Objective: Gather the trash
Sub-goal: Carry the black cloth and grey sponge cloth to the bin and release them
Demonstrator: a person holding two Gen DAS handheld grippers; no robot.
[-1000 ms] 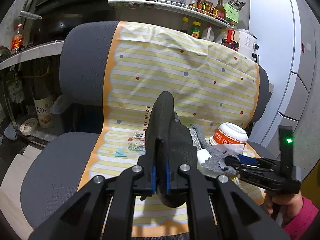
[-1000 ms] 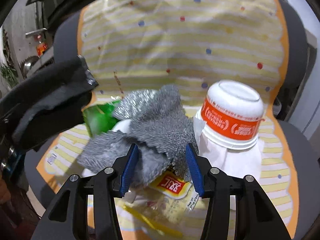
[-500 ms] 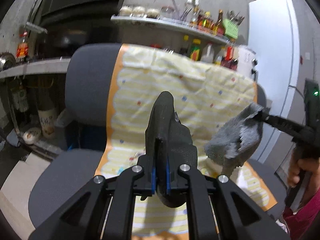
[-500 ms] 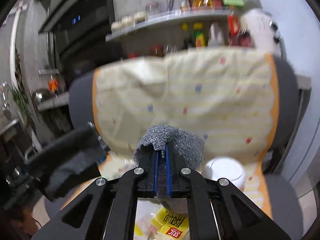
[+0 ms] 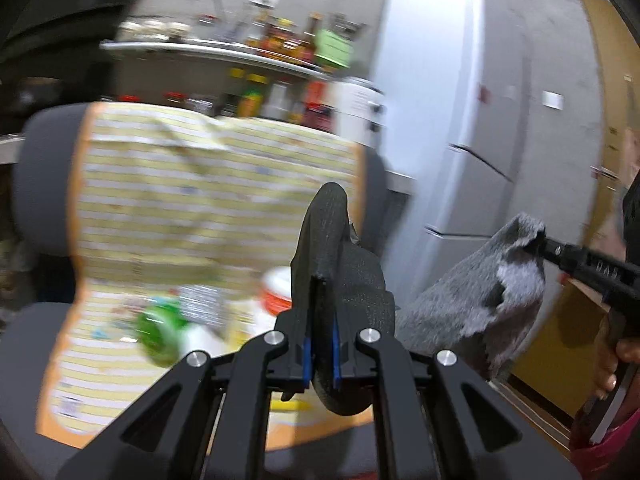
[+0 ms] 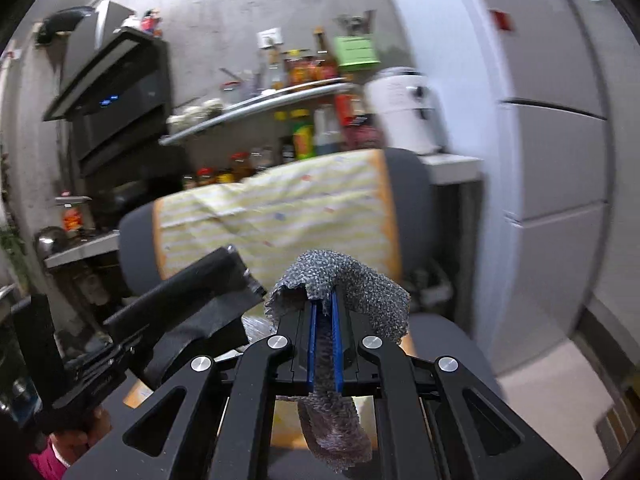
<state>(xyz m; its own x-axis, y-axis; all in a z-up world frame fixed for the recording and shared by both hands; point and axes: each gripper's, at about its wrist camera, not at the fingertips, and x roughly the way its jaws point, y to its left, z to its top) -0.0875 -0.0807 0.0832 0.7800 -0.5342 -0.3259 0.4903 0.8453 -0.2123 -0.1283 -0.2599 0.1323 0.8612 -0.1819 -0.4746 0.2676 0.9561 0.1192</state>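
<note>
My left gripper [image 5: 321, 292] is shut on a black cloth [image 5: 326, 232] that stands up between its blue pads. The right gripper [image 6: 323, 308] is shut on a grey speckled cloth [image 6: 360, 292], which drapes over the fingertips and hangs below them. In the left wrist view the grey cloth [image 5: 472, 300] dangles in the air to the right, off the chair. Blurred trash lies on the chair seat: a green wrapper [image 5: 160, 332], a silver packet [image 5: 200, 300] and a white cup with an orange band [image 5: 276, 292]. The left gripper [image 6: 256, 290] with its black cloth [image 6: 200, 328] shows at lower left in the right wrist view.
The trash rests on a grey office chair under a yellow striped cover [image 5: 180, 200]. Behind it a shelf [image 5: 240, 52] holds bottles and jars. A tall white fridge [image 5: 460, 120] stands to the right, with pale floor [image 6: 560, 380] at its foot. A person's hand [image 5: 612, 360] holds the right gripper.
The right gripper closed on the grey cloth and lifted it off the pile on the seat. Both grippers rose, backed away from the chair and swung to the right.
</note>
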